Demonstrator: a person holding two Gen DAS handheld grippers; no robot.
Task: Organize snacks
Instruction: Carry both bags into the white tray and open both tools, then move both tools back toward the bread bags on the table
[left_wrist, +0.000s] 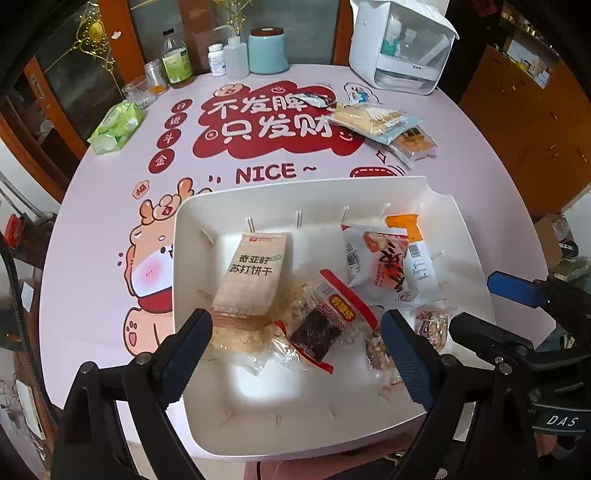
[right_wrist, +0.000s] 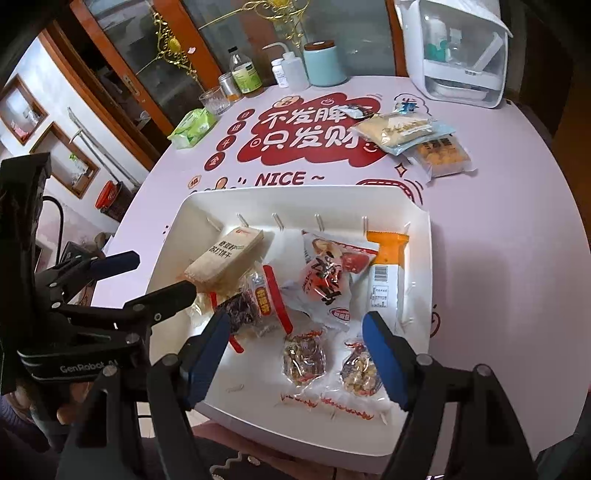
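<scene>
Snacks fill the white tray (left_wrist: 192, 258) on the bench (left_wrist: 92, 258): left wrist view shows about seven packets inside, three more lying beyond the far rim. Left gripper (left_wrist: 295, 354) hangs over them, jaws wide, empty. Right wrist view counts two nut packs (right_wrist: 304, 356) between the right gripper's (right_wrist: 295, 354) wide empty jaws; the other gripper crowds the tray's left side.

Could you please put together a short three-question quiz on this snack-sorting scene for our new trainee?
1. True or false: the soda cracker pack lies inside the white tray.
2. Which stands nearest the water dispenser: A) light blue canister B) green tissue pack C) glass tumbler?
3. Is the left gripper or right gripper holding anything?

Key: 1 true; 2 A; 3 no, both open and empty.
</scene>
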